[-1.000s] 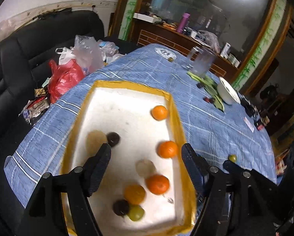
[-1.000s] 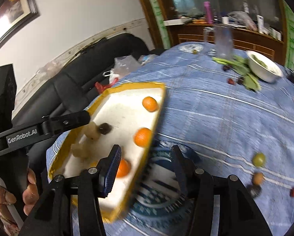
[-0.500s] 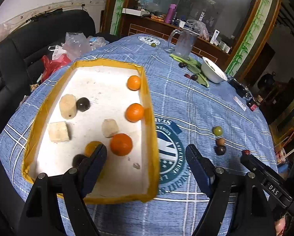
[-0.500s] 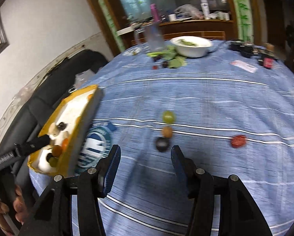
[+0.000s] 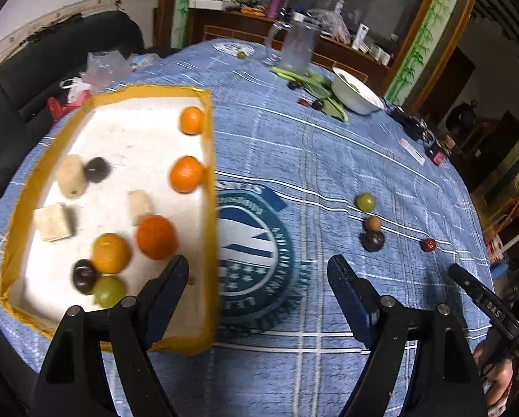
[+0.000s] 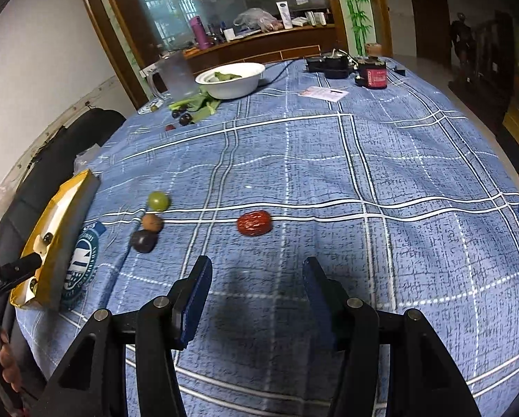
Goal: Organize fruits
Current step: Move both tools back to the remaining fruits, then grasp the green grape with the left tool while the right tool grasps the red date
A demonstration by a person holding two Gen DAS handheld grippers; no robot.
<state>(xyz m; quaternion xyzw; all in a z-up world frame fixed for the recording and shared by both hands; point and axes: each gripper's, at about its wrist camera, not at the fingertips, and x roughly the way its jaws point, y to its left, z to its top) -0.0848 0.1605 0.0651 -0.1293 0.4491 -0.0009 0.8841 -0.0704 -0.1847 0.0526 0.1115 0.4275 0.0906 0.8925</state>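
Observation:
A white tray with a yellow taped rim (image 5: pixel 210 187) holds several fruits: three oranges (image 5: pixel 187 174), a yellow one, a green one and two dark ones, among pale blocks. My left gripper (image 5: pixel 259 271) hangs open and empty over the tray's right rim and the cloth's round emblem. On the blue checked cloth to the right lie a green fruit (image 6: pixel 159 201), a tan fruit (image 6: pixel 152 223), a dark plum (image 6: pixel 143 240) and a red date (image 6: pixel 254 222). My right gripper (image 6: pixel 257 271) is open and empty, just short of the red date.
At the far end of the table stand a white bowl (image 6: pixel 229 78), a glass jug (image 6: pixel 176 74), green leaves (image 6: pixel 196 102) with small dark fruits, a red jar (image 6: pixel 374 75) and a card (image 6: pixel 323 92). A black sofa (image 5: pixel 16 111) with plastic bags (image 5: pixel 85 83) lies beyond the tray.
Both grippers have swung right. The left went from over the tray's middle to its right rim and opened wider. The right left the tray's edge and now faces the red date.

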